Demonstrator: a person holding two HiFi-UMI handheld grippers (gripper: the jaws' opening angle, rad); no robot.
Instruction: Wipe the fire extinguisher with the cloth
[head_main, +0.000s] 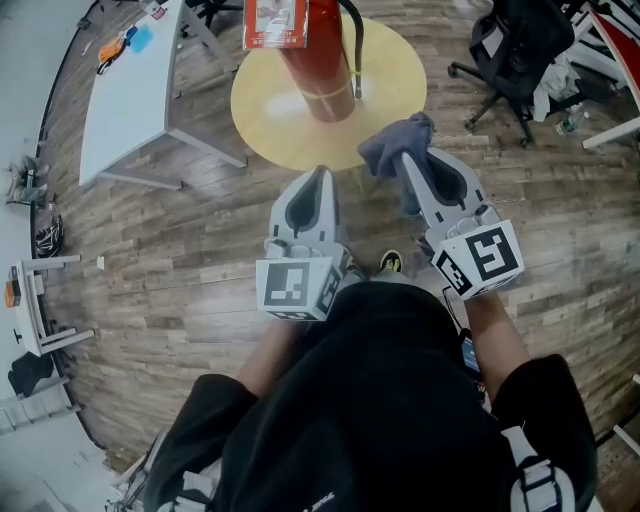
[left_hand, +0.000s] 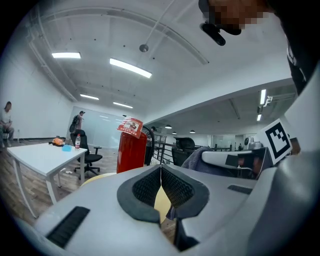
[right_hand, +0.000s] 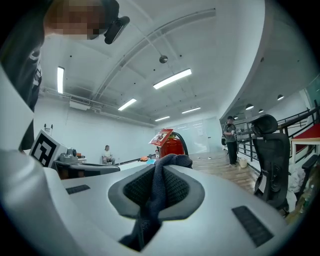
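Right gripper (head_main: 405, 158) has its jaws clamped on a dark grey cloth (head_main: 393, 140). In the right gripper view the cloth (right_hand: 171, 161) bunches over the jaw tips and hangs down between the pads. Left gripper (head_main: 320, 173) has jaws together with nothing between them; in the left gripper view the pads meet along a thin line. Both grippers are held out in front of the person, side by side and apart, pointing at the round yellow table (head_main: 395, 75).

The red fire extinguisher (head_main: 320, 70) stands upright on that table, nearer its left side in the head view. A black hose (head_main: 355, 45) runs down its right side and a red and white tag (head_main: 275, 22) sits at its top. The cloth is near the table's front edge, just short of the extinguisher, not touching it.

White table (head_main: 125, 100) is at the left, black office chair (head_main: 515, 50) at the upper right, wood plank floor (head_main: 180, 250) all around.
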